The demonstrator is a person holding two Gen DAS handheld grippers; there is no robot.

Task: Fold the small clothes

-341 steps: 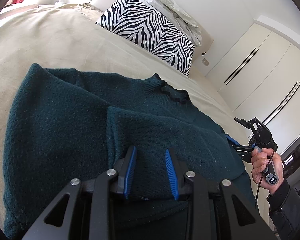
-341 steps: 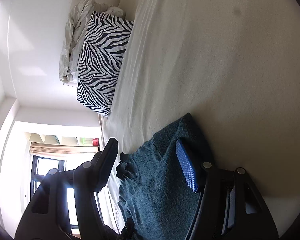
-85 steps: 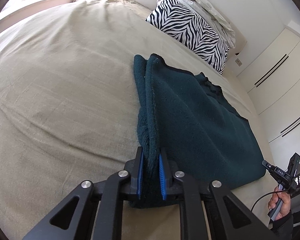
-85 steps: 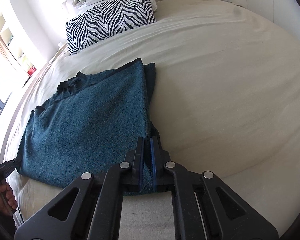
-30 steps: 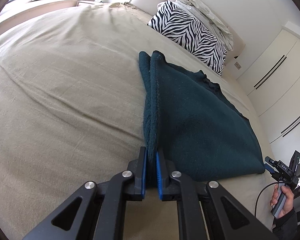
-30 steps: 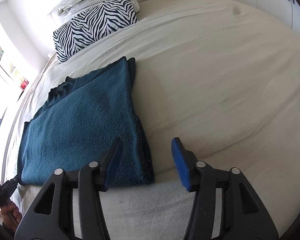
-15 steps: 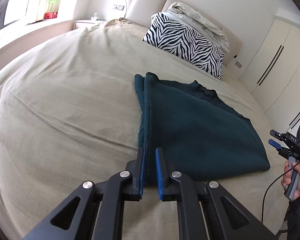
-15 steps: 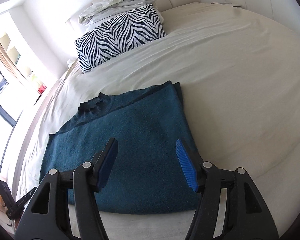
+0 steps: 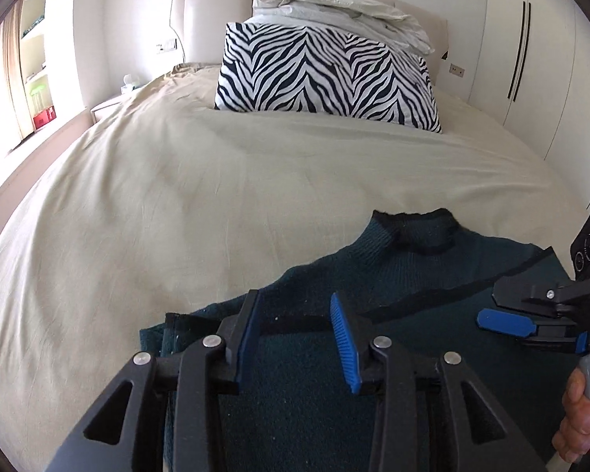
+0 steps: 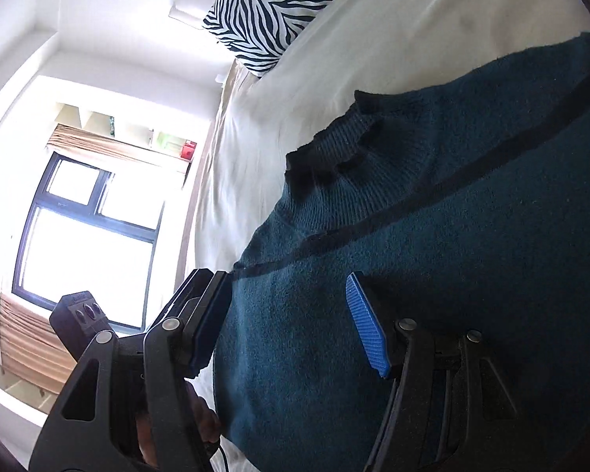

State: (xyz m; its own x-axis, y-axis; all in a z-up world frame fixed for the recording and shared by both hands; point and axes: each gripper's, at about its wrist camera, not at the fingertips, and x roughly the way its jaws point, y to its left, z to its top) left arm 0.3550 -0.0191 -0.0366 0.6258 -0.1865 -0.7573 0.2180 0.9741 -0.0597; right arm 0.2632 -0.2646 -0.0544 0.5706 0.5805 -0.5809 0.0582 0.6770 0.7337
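only from the right wrist, a window (image 10: 86, 236) beside the sweater (image 10: 432, 255).

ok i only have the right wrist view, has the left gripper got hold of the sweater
observer: no. In the left wrist view the left gripper has its jaws opening over the dark teal sweater, with no cloth pinched between them.
operator: what's the sweater edge by that gripper like
observer: doubled over. Stacked layers show at the corner, just outside the jaws.
operator: whats on the far side of the bed
observer: white wardrobe doors with dark bar handles, to the right of the zebra pillow.
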